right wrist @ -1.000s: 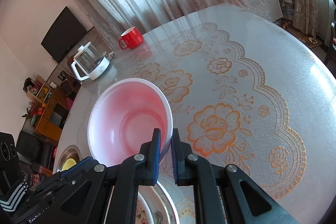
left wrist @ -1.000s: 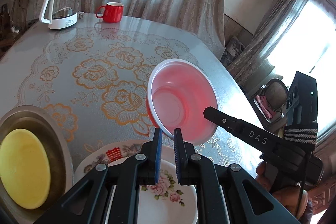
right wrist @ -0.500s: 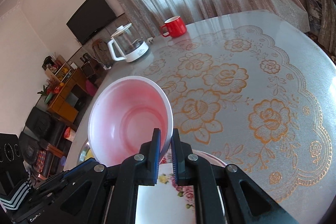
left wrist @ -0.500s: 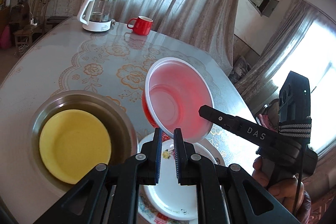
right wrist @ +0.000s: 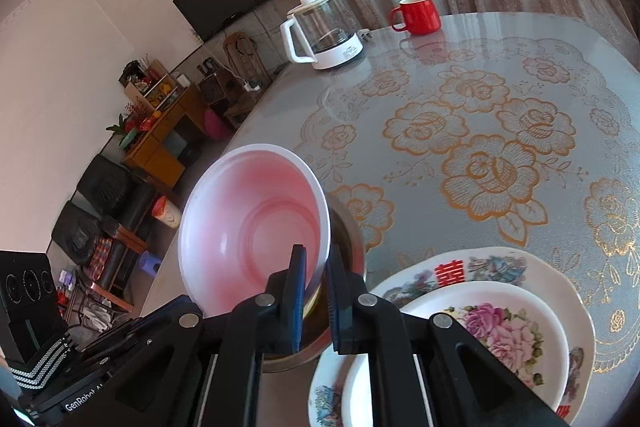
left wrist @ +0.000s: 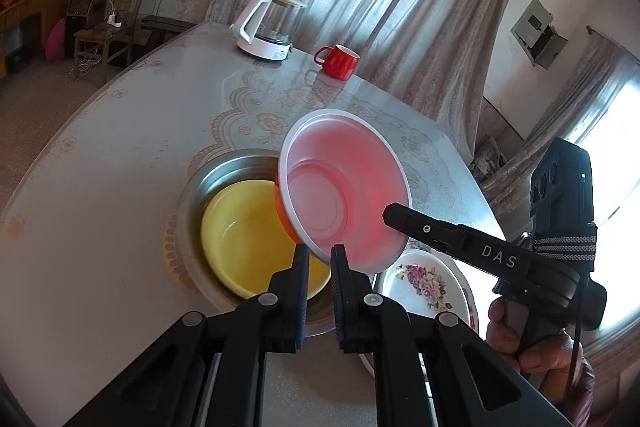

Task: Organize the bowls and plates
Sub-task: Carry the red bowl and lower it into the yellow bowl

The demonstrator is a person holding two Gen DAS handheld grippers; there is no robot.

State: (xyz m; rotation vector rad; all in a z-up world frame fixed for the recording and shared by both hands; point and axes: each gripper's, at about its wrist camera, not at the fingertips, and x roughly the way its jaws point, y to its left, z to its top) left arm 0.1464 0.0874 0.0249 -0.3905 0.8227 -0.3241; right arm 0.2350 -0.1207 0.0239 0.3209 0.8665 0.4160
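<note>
Hand-held gripper on the left [left wrist: 319, 255] is clamped shut on the near rim of the pink bowl [left wrist: 344, 195], and the right hand-held gripper [right wrist: 316, 267] pinches the same rim from the other side, so the bowl hangs tilted between the two, mouth towards both cameras. Two grips on one light bowl likely serve to steady it (a single pinch on a thin rim would let it swing). It sits in the air over the right edge of the steel basin [left wrist: 224, 175], which holds the yellow bowl [left wrist: 244, 239]; my guess is that the pink one is meant to nest in the yellow one.

To the right, on the surface [right wrist: 500, 87], a small flowered plate [right wrist: 500, 331] lies stacked on a larger plate [right wrist: 472, 267], so the plates are already grouped.

Much of the basin is hidden behind the pink bowl in the right view, and the yellow bowl hardly shows there. Whether the pink bowl's underside touches the basin rim cannot be told. A hand [left wrist: 532, 343] shows only partly at the frame edge, and the plates' near edges are covered by the gripper arms.
</note>
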